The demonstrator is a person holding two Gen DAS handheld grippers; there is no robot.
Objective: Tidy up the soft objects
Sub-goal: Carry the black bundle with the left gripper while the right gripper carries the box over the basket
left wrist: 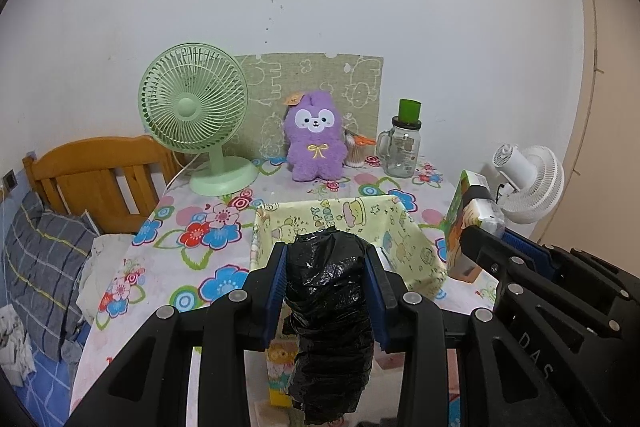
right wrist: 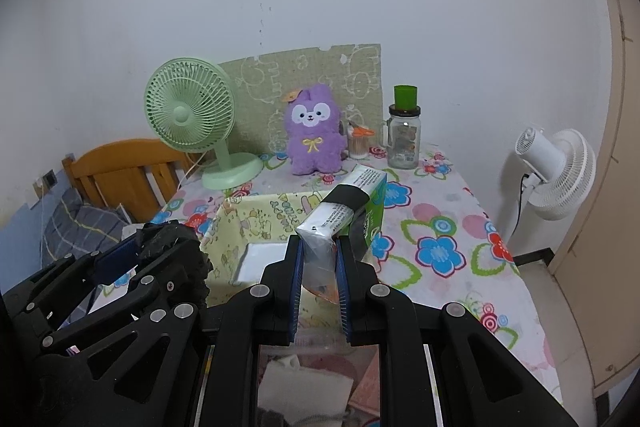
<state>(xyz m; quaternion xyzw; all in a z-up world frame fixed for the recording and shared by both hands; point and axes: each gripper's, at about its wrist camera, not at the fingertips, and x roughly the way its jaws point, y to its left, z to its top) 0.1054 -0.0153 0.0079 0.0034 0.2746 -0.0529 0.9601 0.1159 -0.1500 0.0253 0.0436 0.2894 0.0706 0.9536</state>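
My left gripper [left wrist: 326, 255] is shut on a roll of black plastic bags [left wrist: 328, 315], held upright just in front of the yellow cartoon-print fabric box [left wrist: 412, 239]. My right gripper [right wrist: 318, 255] is shut on a green and white tissue pack [right wrist: 352, 211], held above the right side of the same box [right wrist: 228, 227]. The left gripper with the black roll [right wrist: 176, 247] shows at the left of the right wrist view. The right gripper with the pack [left wrist: 472, 211] shows at the right of the left wrist view. A white flat item [right wrist: 256, 263] lies inside the box.
A purple plush toy [left wrist: 316, 139] sits at the back of the flowered table [left wrist: 192, 267], between a green fan [left wrist: 196, 115] and a glass jar [left wrist: 402, 147]. A white fan [right wrist: 556, 171] stands right of the table. A wooden bed [left wrist: 100, 179] is on the left.
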